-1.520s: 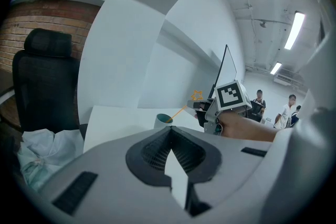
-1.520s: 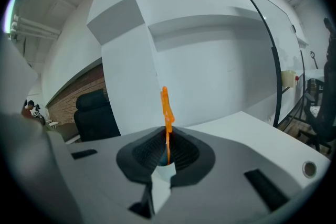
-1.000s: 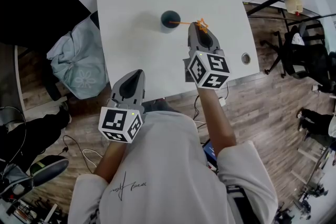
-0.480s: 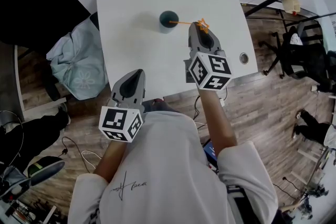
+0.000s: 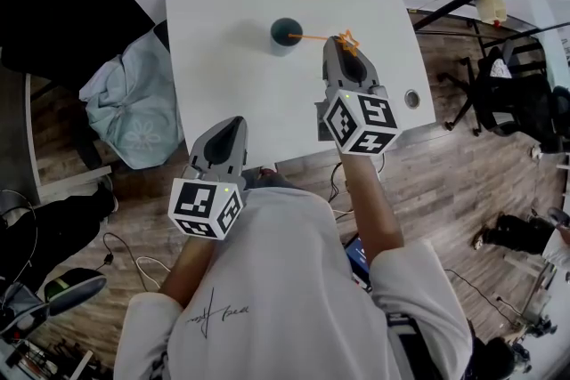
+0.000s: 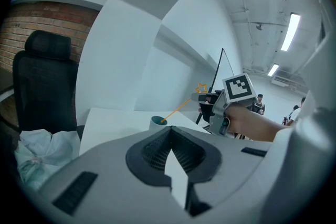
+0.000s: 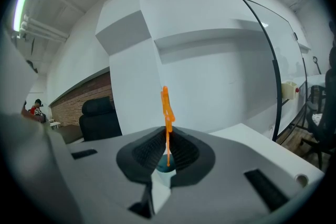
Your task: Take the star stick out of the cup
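Observation:
A dark teal cup (image 5: 284, 44) stands near the far middle of the white table (image 5: 223, 22). The orange star stick (image 5: 312, 38) slants out of it to the right, lower end at the cup's mouth. My right gripper (image 5: 335, 44) is shut on the stick just below the star. In the right gripper view the stick (image 7: 167, 107) rises between the jaws, with the cup (image 7: 165, 167) under its tip. My left gripper (image 5: 233, 122) hangs shut and empty over the table's near edge. From the left gripper view the cup (image 6: 156, 123) and stick (image 6: 181, 107) lie ahead.
A light-blue cloth bundle (image 5: 134, 107) lies on a dark seat left of the table. A cable hole (image 5: 411, 99) marks the table's near right corner. Black office chairs (image 5: 508, 84) stand at the right, and another black chair (image 6: 44, 81) at the left.
My right gripper and the star have edged slightly to the right. The cup and my left gripper have not moved.

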`<state>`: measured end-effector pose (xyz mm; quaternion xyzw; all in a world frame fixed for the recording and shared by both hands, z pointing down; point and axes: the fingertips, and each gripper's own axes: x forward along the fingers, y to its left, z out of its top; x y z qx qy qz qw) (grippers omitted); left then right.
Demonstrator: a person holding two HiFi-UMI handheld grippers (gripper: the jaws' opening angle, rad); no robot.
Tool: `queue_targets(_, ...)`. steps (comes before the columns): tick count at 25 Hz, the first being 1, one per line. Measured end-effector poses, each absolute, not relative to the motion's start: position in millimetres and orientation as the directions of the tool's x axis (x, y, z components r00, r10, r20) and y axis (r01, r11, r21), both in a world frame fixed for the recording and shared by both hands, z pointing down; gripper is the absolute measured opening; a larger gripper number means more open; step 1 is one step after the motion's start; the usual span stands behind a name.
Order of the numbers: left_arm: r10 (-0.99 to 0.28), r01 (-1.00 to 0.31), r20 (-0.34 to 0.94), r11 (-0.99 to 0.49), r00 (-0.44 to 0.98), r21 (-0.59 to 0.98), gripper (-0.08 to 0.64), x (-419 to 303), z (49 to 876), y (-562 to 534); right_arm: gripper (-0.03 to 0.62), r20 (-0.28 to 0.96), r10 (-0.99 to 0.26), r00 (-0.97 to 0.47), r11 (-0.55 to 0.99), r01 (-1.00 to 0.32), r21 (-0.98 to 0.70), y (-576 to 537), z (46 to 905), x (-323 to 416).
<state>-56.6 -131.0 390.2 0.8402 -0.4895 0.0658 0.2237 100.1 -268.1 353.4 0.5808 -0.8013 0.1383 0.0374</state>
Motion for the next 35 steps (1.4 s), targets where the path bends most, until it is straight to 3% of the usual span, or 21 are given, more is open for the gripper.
queue_targets(17, -0.791, -0.84, 0.308, -0.436, 0.529, 0.323, 0.003, -43, 388, -120, 0.026, 0.189, -0.922, -0.337, 0.306, -0.936, -0.176, -243, 331, 110)
queue_targets(35, -0.77, -0.815, 0.298, -0.46, 0.564, 0.352, 0.003, -23, 389, -104, 0.026, 0.236, -0.913, -0.333, 0.306, -0.941, -0.146, -207, 340, 127)
